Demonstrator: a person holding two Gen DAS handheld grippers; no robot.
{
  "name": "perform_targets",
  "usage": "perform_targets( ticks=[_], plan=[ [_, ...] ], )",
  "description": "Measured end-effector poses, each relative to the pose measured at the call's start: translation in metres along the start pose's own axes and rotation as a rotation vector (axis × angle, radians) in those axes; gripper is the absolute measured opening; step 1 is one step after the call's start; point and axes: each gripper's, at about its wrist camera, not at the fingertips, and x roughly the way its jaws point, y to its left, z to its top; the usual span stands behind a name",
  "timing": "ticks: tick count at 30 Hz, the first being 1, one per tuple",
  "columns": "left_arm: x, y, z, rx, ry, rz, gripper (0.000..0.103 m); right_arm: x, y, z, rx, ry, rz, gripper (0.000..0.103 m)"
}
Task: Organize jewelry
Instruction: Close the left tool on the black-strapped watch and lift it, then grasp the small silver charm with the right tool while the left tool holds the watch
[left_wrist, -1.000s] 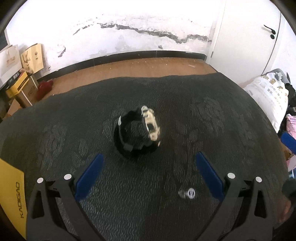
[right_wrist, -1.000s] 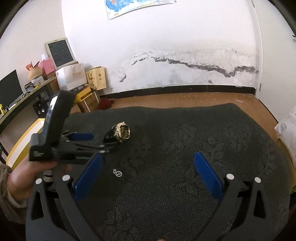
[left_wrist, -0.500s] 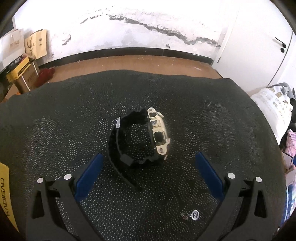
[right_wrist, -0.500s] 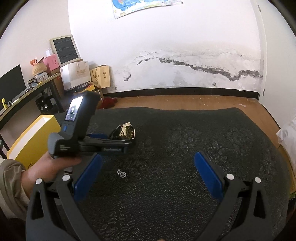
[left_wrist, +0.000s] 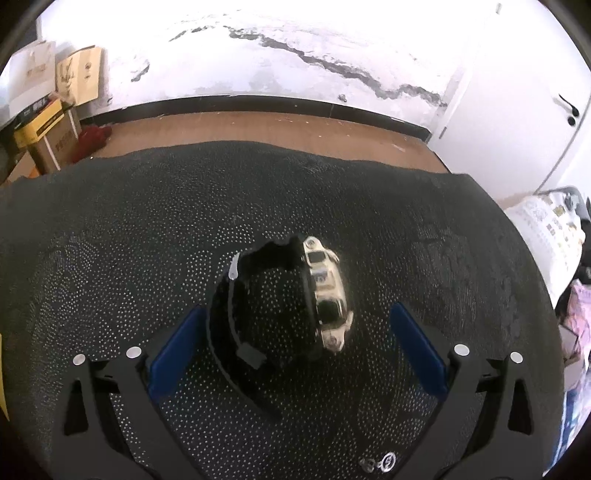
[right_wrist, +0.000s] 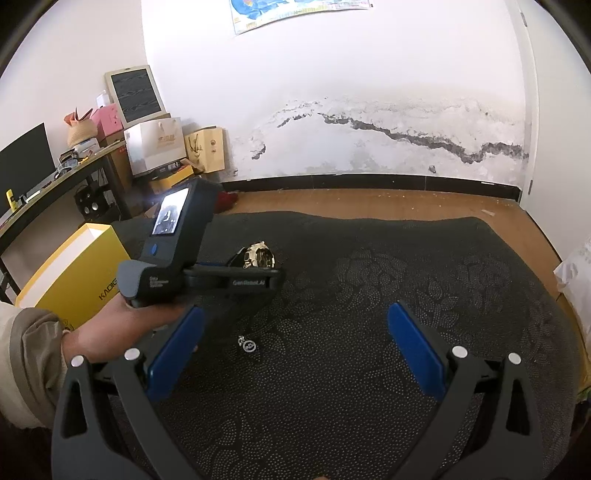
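Note:
A black-strapped watch with a gold case (left_wrist: 325, 295) stands on its side on the dark patterned cloth (left_wrist: 147, 229). My left gripper (left_wrist: 295, 350) is open and the watch sits between its blue fingertips, not touched. The watch also shows in the right wrist view (right_wrist: 258, 254), just beyond the left gripper's body (right_wrist: 207, 273). A small silver ring (left_wrist: 386, 461) lies near the left gripper's right finger; it also shows in the right wrist view (right_wrist: 248, 345). My right gripper (right_wrist: 291, 347) is open and empty, above the cloth near the front.
A yellow box (right_wrist: 74, 273) with a white open top sits at the cloth's left edge. A desk (right_wrist: 55, 177) with a monitor, boxes and bags stands far left. White patterned bedding (left_wrist: 546, 229) lies at the right. Wooden floor and a white wall lie beyond.
My left gripper has moved forward over the cloth, so the watch now sits between its open fingers. The ring has slipped towards the bottom edge. The right gripper has barely moved.

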Motion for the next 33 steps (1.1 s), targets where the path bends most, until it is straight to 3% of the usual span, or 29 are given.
perform_targets(
  ticks=[5, 7, 8, 16, 24, 33],
  plan=[
    [0.002, -0.007, -0.001, 0.027, -0.011, 0.038, 0.095, 0.001, 0.000, 0.001, 0.002, -0.001, 0.003, 0.097],
    [-0.001, -0.008, -0.002, 0.064, -0.037, 0.078, 0.065, 0.002, 0.000, 0.000, 0.001, 0.001, 0.005, 0.097],
    [-0.002, -0.007, -0.002, 0.077, -0.047, 0.095, 0.058, 0.002, 0.001, 0.000, 0.000, 0.001, 0.005, 0.097],
    [-0.013, 0.006, -0.004, 0.046, -0.060, 0.035, 0.054, 0.008, -0.002, 0.000, 0.003, 0.018, 0.001, 0.097],
    [-0.036, 0.017, -0.006, 0.037, -0.088, 0.057, 0.054, 0.023, -0.002, -0.004, -0.006, 0.074, -0.012, 0.097],
    [-0.075, 0.021, 0.001, 0.068, -0.116, 0.076, 0.054, 0.059, -0.004, -0.022, 0.002, 0.237, 0.010, 0.097]
  ],
)
